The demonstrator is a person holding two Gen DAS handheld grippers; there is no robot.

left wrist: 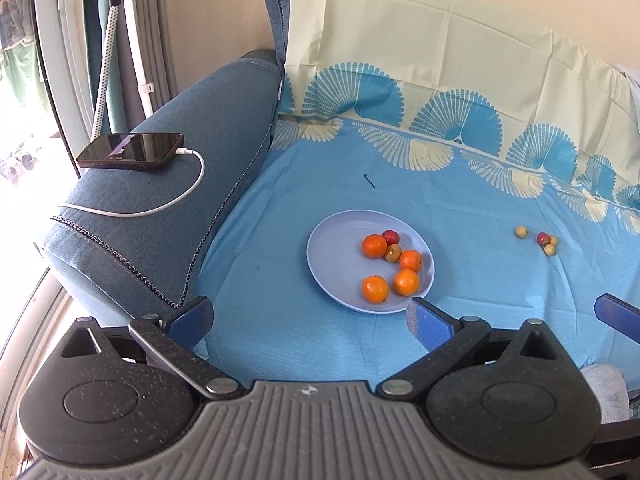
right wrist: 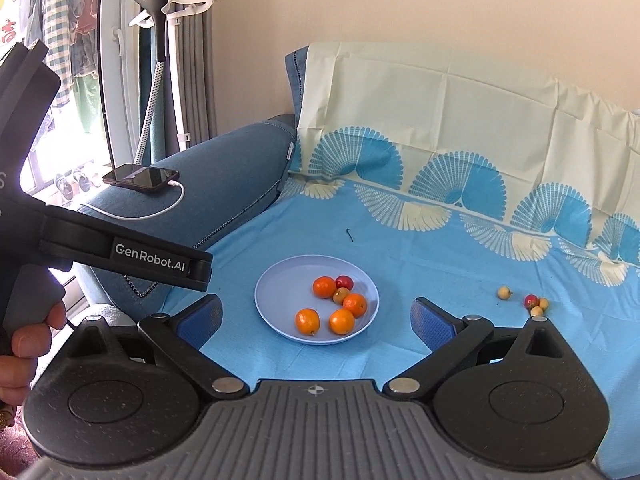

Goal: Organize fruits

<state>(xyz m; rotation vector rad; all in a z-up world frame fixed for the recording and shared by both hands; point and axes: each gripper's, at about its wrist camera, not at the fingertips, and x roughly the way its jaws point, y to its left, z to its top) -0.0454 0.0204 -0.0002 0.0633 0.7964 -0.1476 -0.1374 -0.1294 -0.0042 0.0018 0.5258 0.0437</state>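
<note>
A pale blue plate lies on the blue patterned sheet. It holds several oranges, a small red fruit and a small yellow-brown fruit. To the right on the sheet lie small loose fruits: a yellow one and a cluster with a red one. My left gripper is open and empty, just short of the plate. My right gripper is open and empty, near the plate's front edge.
A blue sofa armrest stands at the left with a phone and white cable on it. The sheet covers the backrest. The left gripper's body is at the right wrist view's left.
</note>
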